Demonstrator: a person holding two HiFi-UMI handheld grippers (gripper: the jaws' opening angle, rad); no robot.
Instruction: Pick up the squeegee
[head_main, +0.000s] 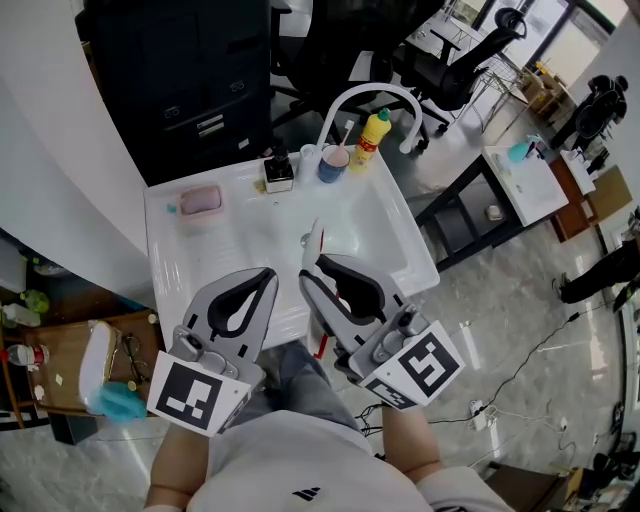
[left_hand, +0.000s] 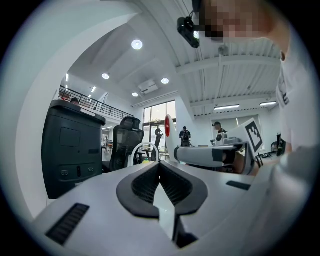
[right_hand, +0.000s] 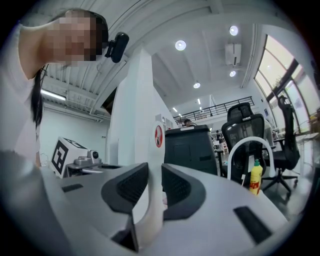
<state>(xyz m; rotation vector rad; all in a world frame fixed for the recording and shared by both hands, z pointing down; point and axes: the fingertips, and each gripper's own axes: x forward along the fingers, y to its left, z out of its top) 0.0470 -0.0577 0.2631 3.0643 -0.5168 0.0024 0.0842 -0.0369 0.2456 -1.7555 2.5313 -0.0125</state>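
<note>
Squeegee (head_main: 315, 240) stands upright over the white sink (head_main: 390, 225) in the head view, clamped in the right tongs (head_main: 312, 268). The left tongs (head_main: 268, 276) hover just beside them. In the left gripper view, the pads meet at their tips with nothing between. In the right gripper view, both pads press the squeegee's white handle, and its red mark shows above them.

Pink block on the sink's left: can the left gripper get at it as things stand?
Probably yes: the left gripper, shut and empty, has bare sink surface between it and the pink block.
</note>
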